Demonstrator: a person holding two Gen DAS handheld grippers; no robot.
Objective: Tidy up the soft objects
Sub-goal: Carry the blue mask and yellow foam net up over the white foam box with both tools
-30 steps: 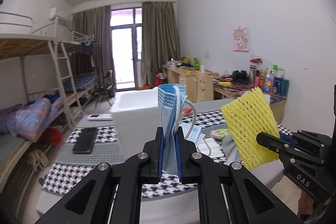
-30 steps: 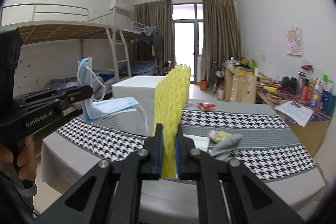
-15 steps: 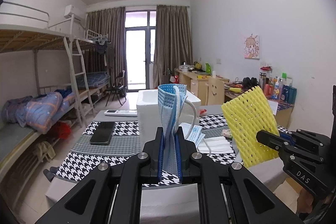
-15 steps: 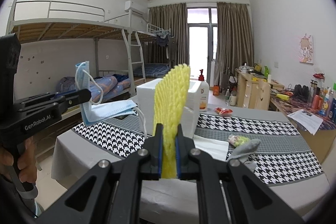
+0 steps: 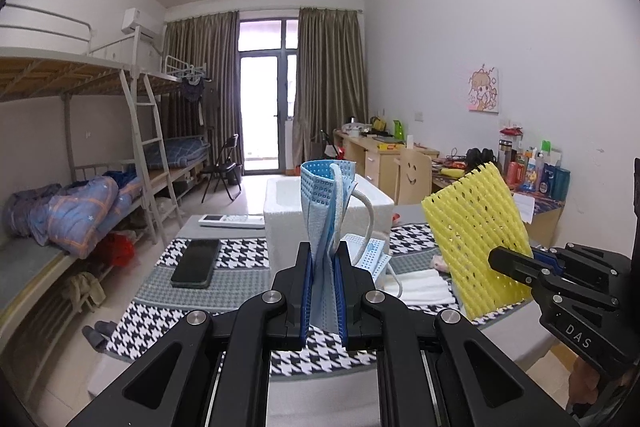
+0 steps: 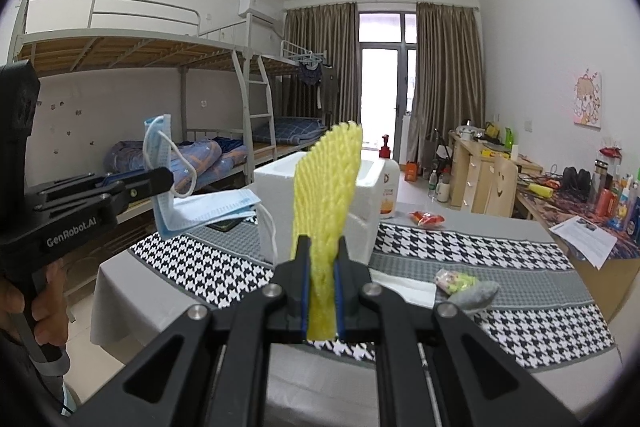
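While both pairs of tongs are held above the near edge of the bench [image 6: 532, 259], writing can be read on each body: "GenRobot.AI" on the left tongs [image 6: 164, 183] as seen from the right wrist, and "DAS" on the right tongs [image 5: 498, 261] as seen from the left wrist. The left tongs [image 5: 323, 291] are clamped on a pale blue face mask [image 5: 326, 227], a pleated, non-woven sheet with a dotted embossed edge; it stands up between the blue pads, and white elastic ear loops hang from it to the right. A second fold of the mask [image 6: 212, 207] is seen jutting sideways from those tongs. The right tongs [image 6: 322, 299] are clamped on a yellow foam net [image 6: 326, 203], a springy mesh sleeve with diamond-shaped holes, pointing upward between the pads.

Straight ahead of both pairs, a white foam box [image 6: 276, 203] with a grainy surface is set on the bench, which is covered by a black-and-white houndstooth cloth with grey bands. A black phone [image 5: 196, 263] lies flat ahead and left of the left tongs. Ahead and right of the right tongs, a grey fabric lump [image 6: 476, 295] lies beside a small crumpled packet [image 6: 454, 279], and a pump bottle [image 6: 388, 187] with a red top stands just beyond the box; its label cannot be read.
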